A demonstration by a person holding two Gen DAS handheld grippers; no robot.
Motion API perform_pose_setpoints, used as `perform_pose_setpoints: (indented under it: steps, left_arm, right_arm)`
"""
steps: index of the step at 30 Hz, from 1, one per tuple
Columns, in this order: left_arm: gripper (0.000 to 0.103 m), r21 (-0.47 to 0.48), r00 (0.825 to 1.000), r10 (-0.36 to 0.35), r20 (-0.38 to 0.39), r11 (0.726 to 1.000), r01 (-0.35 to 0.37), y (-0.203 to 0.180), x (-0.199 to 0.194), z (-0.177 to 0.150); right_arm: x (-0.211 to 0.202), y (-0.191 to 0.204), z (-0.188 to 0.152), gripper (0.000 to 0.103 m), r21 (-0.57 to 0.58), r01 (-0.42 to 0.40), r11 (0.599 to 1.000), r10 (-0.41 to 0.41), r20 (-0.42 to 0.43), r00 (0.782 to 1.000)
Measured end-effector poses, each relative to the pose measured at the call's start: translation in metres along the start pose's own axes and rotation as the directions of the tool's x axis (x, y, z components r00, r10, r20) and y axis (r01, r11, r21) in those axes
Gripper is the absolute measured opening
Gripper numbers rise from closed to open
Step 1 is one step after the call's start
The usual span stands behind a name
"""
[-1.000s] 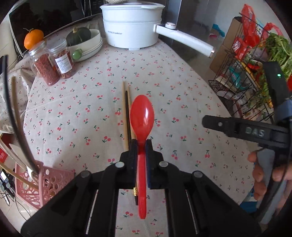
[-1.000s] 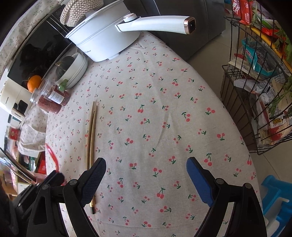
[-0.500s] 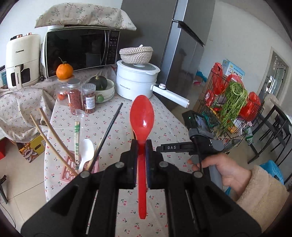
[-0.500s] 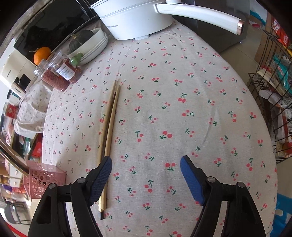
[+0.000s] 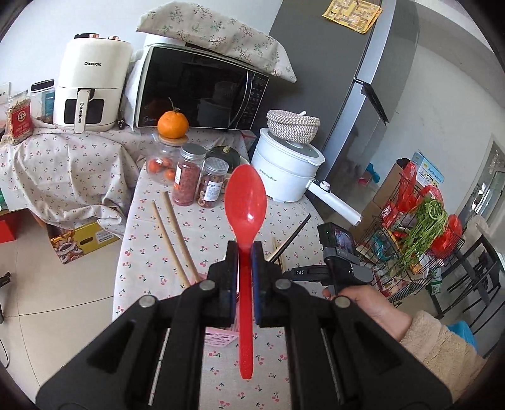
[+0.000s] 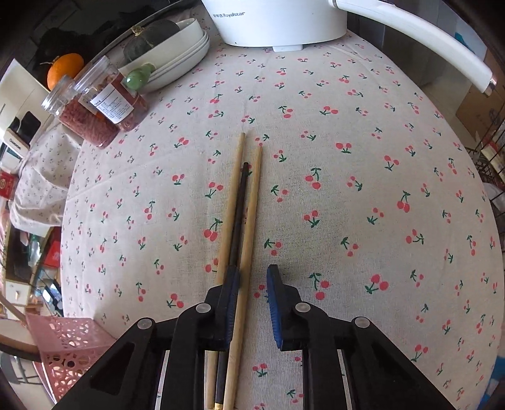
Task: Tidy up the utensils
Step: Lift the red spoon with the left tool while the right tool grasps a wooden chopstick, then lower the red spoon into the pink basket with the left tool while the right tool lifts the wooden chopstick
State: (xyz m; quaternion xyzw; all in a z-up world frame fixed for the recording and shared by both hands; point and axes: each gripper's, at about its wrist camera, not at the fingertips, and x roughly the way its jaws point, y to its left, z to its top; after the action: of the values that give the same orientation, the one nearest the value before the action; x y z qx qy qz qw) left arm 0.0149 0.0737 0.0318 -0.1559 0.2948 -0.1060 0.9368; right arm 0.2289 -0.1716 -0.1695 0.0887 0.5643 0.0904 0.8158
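Note:
My left gripper (image 5: 244,252) is shut on a red plastic spoon (image 5: 245,202), held upright with the bowl up, above the pink holder (image 5: 217,337), whose rim shows under the jaws. Wooden chopsticks (image 5: 176,239) and a black one (image 5: 292,236) stand up from that holder. My right gripper (image 6: 252,277) is open and low over the table. Two wooden chopsticks (image 6: 252,202) and a black one (image 6: 239,208) lie on the cloth; its left finger (image 6: 232,284) lies over them, and one wooden stick passes between the jaws. The pink holder (image 6: 69,343) stands at the lower left.
A white electric pot (image 6: 277,22) with a long handle stands at the back of the cherry-print tablecloth (image 6: 363,189). Two spice jars (image 6: 104,107), stacked white bowls (image 6: 176,60) and an orange (image 6: 64,64) stand at the back left. A wire rack (image 5: 416,239) stands off the table's right side.
My left gripper has lifted the red spoon off the table and tilted up above the pink holder. My right gripper has moved left and down onto the chopsticks and narrowed its opening.

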Motion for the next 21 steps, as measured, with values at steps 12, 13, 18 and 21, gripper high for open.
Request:
perform_pose_setpoints:
  steps: [12, 13, 18, 21]
  left_arm:
    - [0.009, -0.001, 0.999, 0.013, 0.051, 1.000, -0.013, 0.003, -0.001, 0.003]
    - [0.009, -0.002, 0.998, 0.020, 0.064, 1.000, -0.020, 0.004, 0.000, 0.004]
    - [0.009, -0.003, 0.988, 0.055, 0.147, 0.998, -0.055, 0.007, 0.000, 0.007]
    - [0.009, -0.009, 0.978, 0.065, 0.200, 0.998, -0.065, 0.007, 0.001, 0.008]
  right_arm:
    - [0.001, 0.001, 0.009, 0.008, -0.039, 0.141, 0.989, -0.141, 0.005, 0.990]
    - [0.001, -0.002, 0.009, 0.007, -0.026, 0.128, 0.991, -0.128, 0.008, 0.992]
    - [-0.019, -0.019, 0.011, 0.007, 0.034, 0.029, 0.999, -0.031, 0.064, 0.997]
    - [-0.048, -0.026, 0.007, 0.007, 0.042, -0.029, 0.999, 0.023, 0.137, 0.990]
